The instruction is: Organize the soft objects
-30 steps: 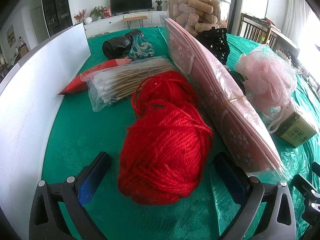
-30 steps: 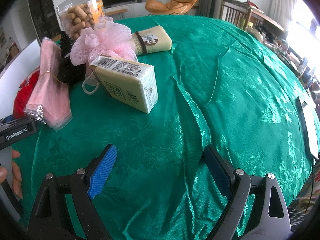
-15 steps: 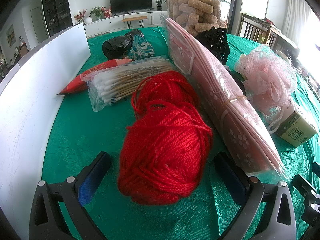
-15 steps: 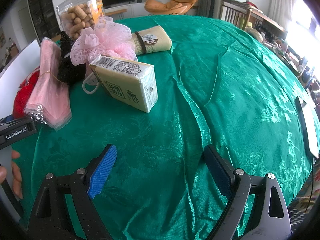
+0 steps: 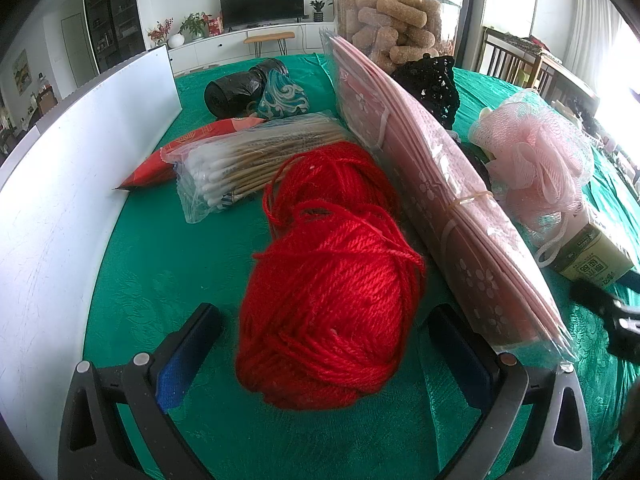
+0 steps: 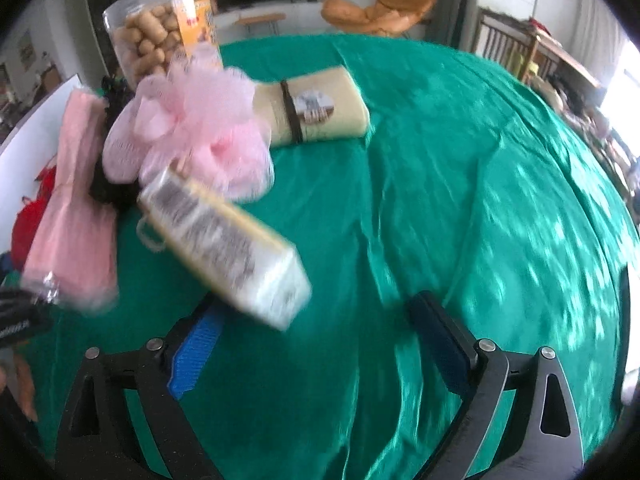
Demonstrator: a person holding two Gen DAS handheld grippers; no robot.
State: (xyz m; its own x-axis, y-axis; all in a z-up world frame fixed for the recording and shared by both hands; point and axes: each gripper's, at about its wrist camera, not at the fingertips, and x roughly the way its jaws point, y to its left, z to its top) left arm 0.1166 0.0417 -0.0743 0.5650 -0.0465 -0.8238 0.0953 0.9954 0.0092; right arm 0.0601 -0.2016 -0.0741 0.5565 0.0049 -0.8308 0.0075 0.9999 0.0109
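Observation:
A red yarn ball (image 5: 332, 292) lies on the green tablecloth between the open jaws of my left gripper (image 5: 324, 344), which do not touch it. A pink packet of cloths (image 5: 436, 184) leans beside it on the right. A pink mesh sponge (image 5: 540, 160) and a black lace piece (image 5: 432, 84) lie further right. My right gripper (image 6: 316, 336) is open and empty, close in front of a yellow box (image 6: 228, 248). The pink sponge (image 6: 188, 120) and a rolled yellow cloth (image 6: 320, 108) lie behind the box.
A white board (image 5: 52, 208) stands along the left. A bag of cotton swabs (image 5: 248, 160), a red packet (image 5: 192, 148), a black roll (image 5: 236, 88) and a clear snack jar (image 5: 396, 16) sit behind the yarn. The right gripper's body (image 5: 608, 312) shows at the left wrist view's right edge.
My right gripper has moved forward towards the yellow box, and its view is now blurred. My left gripper and the yarn have not moved.

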